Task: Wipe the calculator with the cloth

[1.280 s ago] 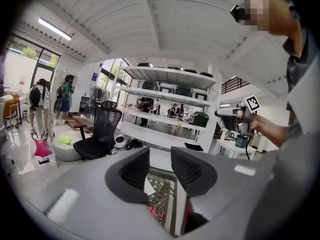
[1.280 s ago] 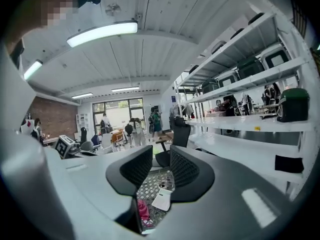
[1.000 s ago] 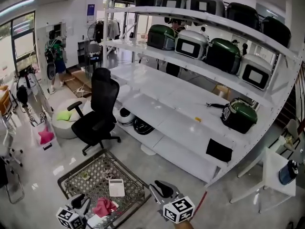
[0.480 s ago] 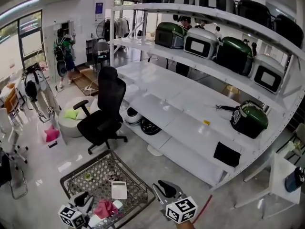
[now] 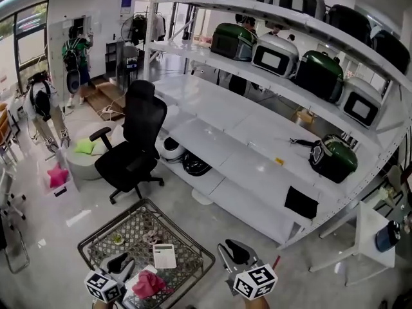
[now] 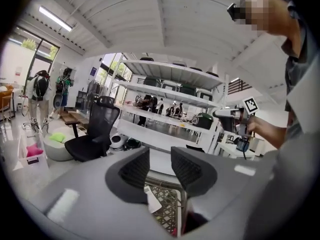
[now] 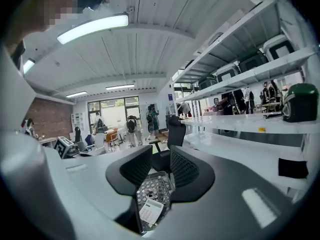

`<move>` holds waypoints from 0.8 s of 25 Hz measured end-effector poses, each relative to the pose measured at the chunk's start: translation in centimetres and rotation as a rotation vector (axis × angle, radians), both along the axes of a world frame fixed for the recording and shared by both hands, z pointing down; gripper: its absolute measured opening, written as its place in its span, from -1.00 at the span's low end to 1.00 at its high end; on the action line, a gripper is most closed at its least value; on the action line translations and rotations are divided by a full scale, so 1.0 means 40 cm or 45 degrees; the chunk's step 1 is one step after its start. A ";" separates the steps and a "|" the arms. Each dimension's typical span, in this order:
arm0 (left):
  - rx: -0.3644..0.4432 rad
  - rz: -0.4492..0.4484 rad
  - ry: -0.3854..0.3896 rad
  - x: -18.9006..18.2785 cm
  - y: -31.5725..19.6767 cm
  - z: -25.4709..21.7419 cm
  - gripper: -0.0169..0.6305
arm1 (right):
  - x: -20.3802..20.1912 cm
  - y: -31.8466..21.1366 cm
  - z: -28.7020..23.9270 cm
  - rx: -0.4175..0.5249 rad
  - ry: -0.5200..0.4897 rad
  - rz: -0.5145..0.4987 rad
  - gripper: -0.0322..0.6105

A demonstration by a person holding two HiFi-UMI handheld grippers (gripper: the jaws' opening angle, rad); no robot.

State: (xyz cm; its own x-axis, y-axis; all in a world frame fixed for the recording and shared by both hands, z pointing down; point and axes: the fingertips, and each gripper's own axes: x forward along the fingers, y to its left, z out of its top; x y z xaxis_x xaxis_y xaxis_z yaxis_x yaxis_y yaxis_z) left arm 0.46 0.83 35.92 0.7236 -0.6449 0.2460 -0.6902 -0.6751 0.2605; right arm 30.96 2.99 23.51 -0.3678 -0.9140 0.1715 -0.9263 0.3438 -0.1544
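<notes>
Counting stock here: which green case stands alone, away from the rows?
The green case at right, alone on the wide shelf; the other green cases sit among grey ones one shelf up.

A low table (image 5: 138, 227) with a dark frame and a woven lattice top stands on the pale, glossy floor (image 5: 58, 237). A white calculator (image 5: 165, 256) lies flat on it toward the right edge. A crumpled pink cloth (image 5: 149, 283) lies just beside the calculator, at the near end. A small greenish scrap (image 5: 117, 239) sits farther back on the left.
</notes>
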 end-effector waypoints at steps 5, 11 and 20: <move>0.030 0.092 0.048 -0.076 -0.107 0.004 -0.51 | -0.089 -0.031 0.010 -0.013 -0.006 0.085 -0.62; 0.043 0.132 0.008 -0.154 -0.171 0.025 -0.51 | -0.183 -0.074 0.057 -0.091 0.020 0.092 -0.61; 0.009 0.189 0.022 -0.196 -0.189 0.067 -0.51 | -0.289 -0.125 0.117 -0.142 0.021 0.075 -0.60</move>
